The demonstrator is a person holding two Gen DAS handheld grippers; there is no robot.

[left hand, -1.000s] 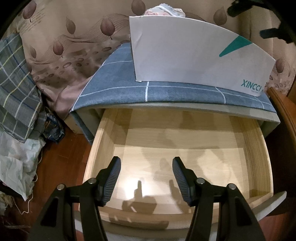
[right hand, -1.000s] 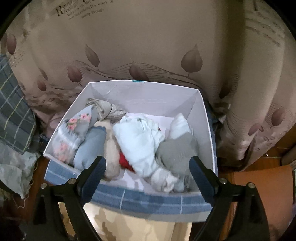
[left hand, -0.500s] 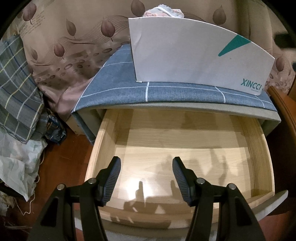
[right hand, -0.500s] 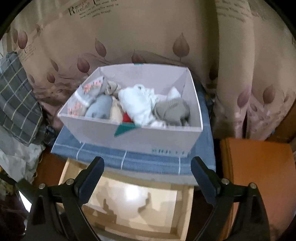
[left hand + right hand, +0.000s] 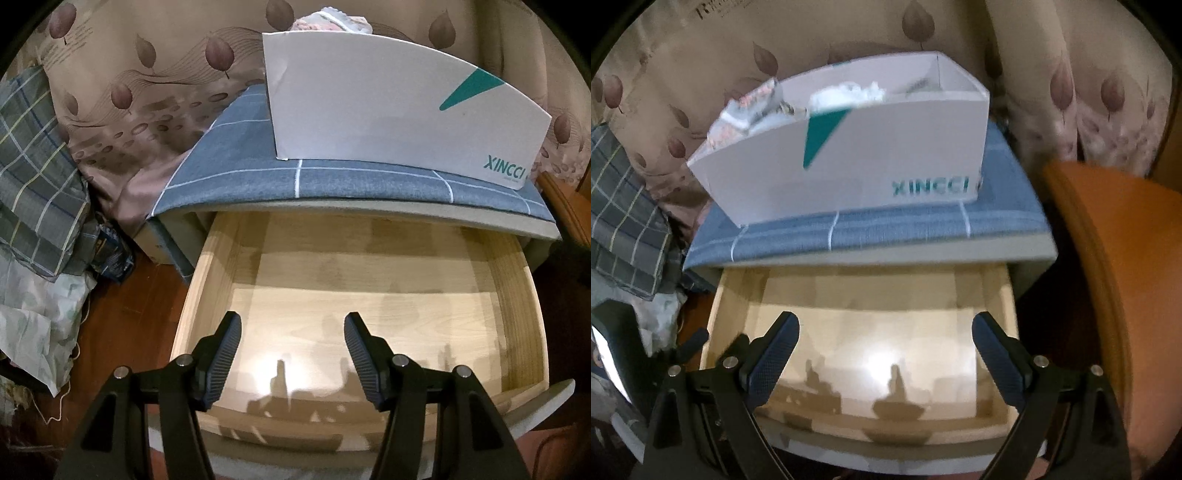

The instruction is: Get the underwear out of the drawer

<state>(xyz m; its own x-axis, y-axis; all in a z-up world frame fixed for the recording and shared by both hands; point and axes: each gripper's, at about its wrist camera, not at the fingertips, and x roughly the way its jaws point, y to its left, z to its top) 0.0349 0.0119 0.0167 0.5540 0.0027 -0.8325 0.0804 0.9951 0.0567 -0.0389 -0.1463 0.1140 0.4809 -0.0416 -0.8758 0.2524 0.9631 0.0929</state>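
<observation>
Leaf-printed beige curtain (image 5: 155, 92) is seen as the backdrop beyond both grippers, with a plaid cloth (image 5: 33, 177) heaped off to the left gripper's left. One pale wooden drawer (image 5: 369, 295) is pulled out directly below and ahead of both grippers, its long axis lying across the view; its bare floor is all that shows inside. Above and beyond it, a blue checked cloth (image 5: 332, 181) is spread over the cabinet top. One white box (image 5: 849, 158) marked XINCCI is set on that cloth, farther ahead of the grippers than the drawer. Underwear (image 5: 846, 94) is bundled inside the box, only the tops showing above its rim; the pieces cannot be counted, nor their direction judged. The left gripper (image 5: 292, 354) is held open over the drawer floor, nothing between its fingers. The right gripper (image 5: 885, 354) is spread wide, likewise empty.
</observation>
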